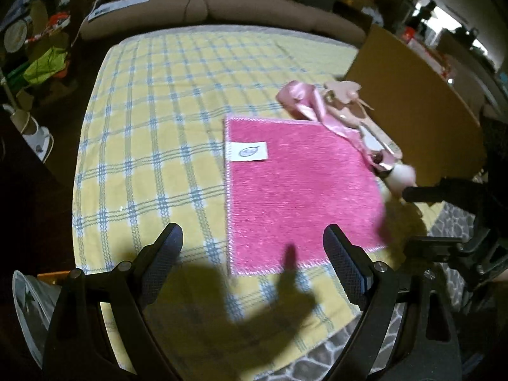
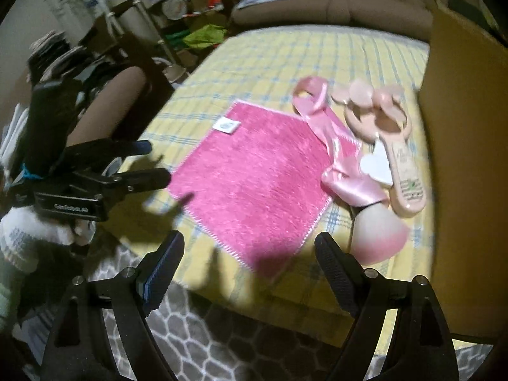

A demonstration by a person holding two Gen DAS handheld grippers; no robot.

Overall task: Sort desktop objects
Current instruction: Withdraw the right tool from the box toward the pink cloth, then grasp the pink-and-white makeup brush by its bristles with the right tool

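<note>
A pink fluffy cloth [image 1: 301,187] [image 2: 254,187] with a white label lies flat on the yellow checked tablecloth [image 1: 152,127] [image 2: 279,63]. Along its right edge lie a pink satin ribbon [image 1: 304,101] [image 2: 330,136], a pink handheld fan [image 1: 358,117] [image 2: 393,146] and a round white-pink makeup brush [image 1: 401,176] [image 2: 377,238]. My left gripper [image 1: 252,244] is open and empty above the cloth's near edge. My right gripper [image 2: 247,247] is open and empty near the cloth's near corner, the brush by its right finger. Each gripper shows in the other's view, the right one [image 1: 444,197] and the left one [image 2: 146,162].
An open cardboard box [image 1: 412,104] [image 2: 466,158] stands at the table's right edge beside the fan. A brown sofa [image 1: 222,6] [image 2: 333,3] stands behind the table. Clutter and shelves fill the left side. A grey patterned rug [image 2: 222,333] lies below the table's near edge.
</note>
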